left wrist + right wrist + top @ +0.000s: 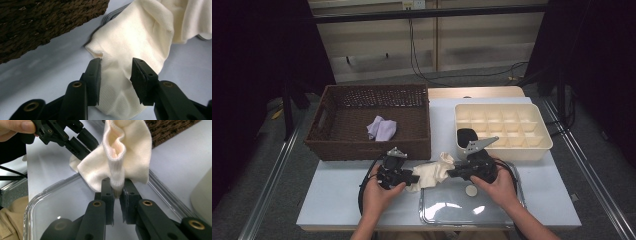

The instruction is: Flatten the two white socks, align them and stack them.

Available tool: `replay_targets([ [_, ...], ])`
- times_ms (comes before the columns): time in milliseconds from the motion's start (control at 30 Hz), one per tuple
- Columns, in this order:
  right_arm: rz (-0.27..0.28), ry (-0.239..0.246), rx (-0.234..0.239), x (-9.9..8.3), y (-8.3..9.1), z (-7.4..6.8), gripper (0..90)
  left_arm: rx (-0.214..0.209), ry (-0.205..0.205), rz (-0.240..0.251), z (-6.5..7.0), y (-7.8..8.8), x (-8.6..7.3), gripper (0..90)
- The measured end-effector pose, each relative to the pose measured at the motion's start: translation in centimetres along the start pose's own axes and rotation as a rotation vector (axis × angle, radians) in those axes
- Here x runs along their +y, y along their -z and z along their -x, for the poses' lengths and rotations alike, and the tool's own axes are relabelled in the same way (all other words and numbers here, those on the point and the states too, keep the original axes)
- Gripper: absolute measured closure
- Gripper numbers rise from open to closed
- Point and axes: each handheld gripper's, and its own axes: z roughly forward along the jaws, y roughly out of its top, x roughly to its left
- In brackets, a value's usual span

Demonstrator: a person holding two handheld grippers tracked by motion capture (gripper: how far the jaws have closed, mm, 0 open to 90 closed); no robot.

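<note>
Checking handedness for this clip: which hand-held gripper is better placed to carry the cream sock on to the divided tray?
Right. The right hand-held gripper is already clamped on the cream sock cuff and sits nearest the divided tray; the left hand-held gripper only straddles the sock, jaws apart.

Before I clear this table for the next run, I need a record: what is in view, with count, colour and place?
Sock: one, cream, on the table between the two grippers, its cuff lifted.
Cloth: one, pale lilac, inside the basket.
Basket: one, dark brown wicker, far left of the table.
Divided tray: one, cream, far right, a black thing at its near left corner.
Clear lid: one, transparent, near edge.
Small disc: one, cream, on the lid.
Table: one, pale grey-blue.
Left gripper: black, jaws astride the sock's end.
Right gripper: black, clamped on the cuff.
</note>
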Motion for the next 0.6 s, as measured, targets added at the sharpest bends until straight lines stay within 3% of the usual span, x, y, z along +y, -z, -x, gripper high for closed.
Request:
replay_targets([
  [133, -0.01, 0.004, 0.005, 0.5, -0.4, -0.2, 79.9, -0.007, 0.008, 0.006, 0.0, 0.0, 0.0, 53.7],
  [300, 0.001, 0.0, 0.009, 1.2, -1.1, -0.6, 70.9, -0.006, 0.006, 0.011, 0.0, 0.1, 0.1, 51.8],
  [600, -0.016, 0.025, 0.004, 1.6, -2.2, -1.1, 69.9, 0.011, 0.007, 0.036, -0.2, 0.9, 0.2, 45.5],
])
